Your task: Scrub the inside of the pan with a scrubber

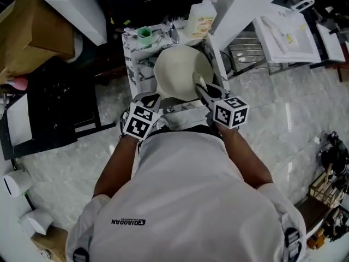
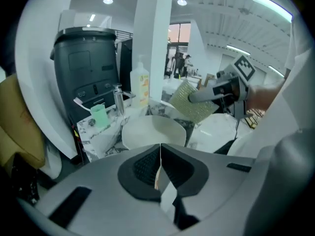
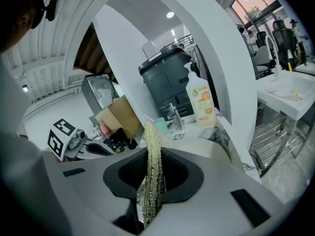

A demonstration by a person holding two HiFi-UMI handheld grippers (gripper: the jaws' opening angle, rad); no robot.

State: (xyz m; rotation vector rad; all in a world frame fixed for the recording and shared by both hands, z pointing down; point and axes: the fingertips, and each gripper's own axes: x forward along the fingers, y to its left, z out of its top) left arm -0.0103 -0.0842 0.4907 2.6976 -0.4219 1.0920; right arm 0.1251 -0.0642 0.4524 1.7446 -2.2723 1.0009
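Two tongs were clamped as I watched. My left tongs [image 2: 160, 157] pinched the rim of the pan [image 1: 177, 72]; my right tongs [image 3: 153, 167] gripped the scrubber [image 3: 153, 149] over it.

Looks like a mock kitchen corner set up inside a big lab or workshop hall, not a home. There's a small marble-look counter [image 1: 132, 64] with a faucet [image 2: 118, 100], soap bottle [image 1: 200, 18] and green cup [image 1: 144, 33]. Around it you get white pillars [image 2: 152, 43], a shiny stone floor [image 1: 272, 124], strip lights [image 2: 270, 6], office chairs [image 3: 283, 38], a cardboard box [image 1: 32, 31] and a big grey bin [image 2: 86, 73].
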